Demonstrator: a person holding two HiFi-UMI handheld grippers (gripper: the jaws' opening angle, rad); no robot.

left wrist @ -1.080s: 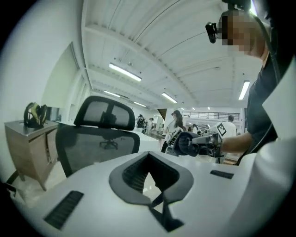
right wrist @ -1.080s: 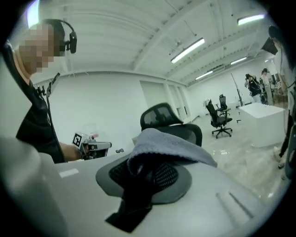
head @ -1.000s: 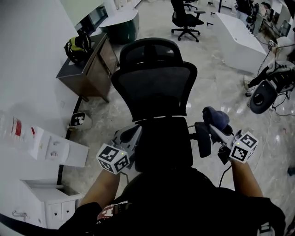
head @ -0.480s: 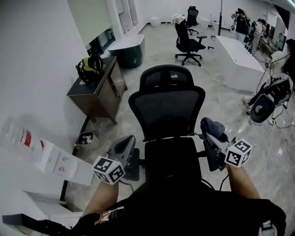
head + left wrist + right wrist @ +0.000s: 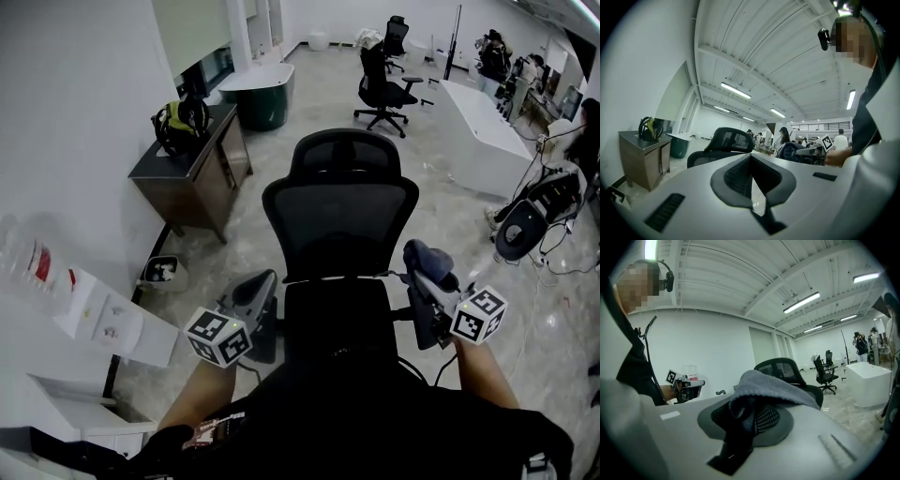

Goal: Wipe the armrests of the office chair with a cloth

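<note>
Right claw (image 5: 749, 420) first: it's clamped tight on a bunched blue-grey cloth (image 5: 774, 389), and the fabric spills over the dark ribbed pads and hides the tips. From above, that claw sits at the right side of the black mesh-backed office chair (image 5: 339, 220), over its black padded right armrest (image 5: 424, 330). Whether cloth meets pad, I can't tell.

Left claw (image 5: 751, 161) now: jaws together, just a sliver of light between the pads, nothing in them. The head view puts it right over the black padded left armrest (image 5: 265, 337).

Each claw's own view looks across the chair to the other claw. The left one even catches the cloth and a few people standing far off, which the head view barely shows.

Only the head view lays out the room:
- a dark wooden cabinet (image 5: 187, 173) by the white wall, with a yellow-and-black headset (image 5: 178, 117) on top
- a long white desk (image 5: 483, 131) at the right
- a second black office chair (image 5: 384, 84) beyond

The person's dark top fills the bottom of that view and covers the front of the seat.
</note>
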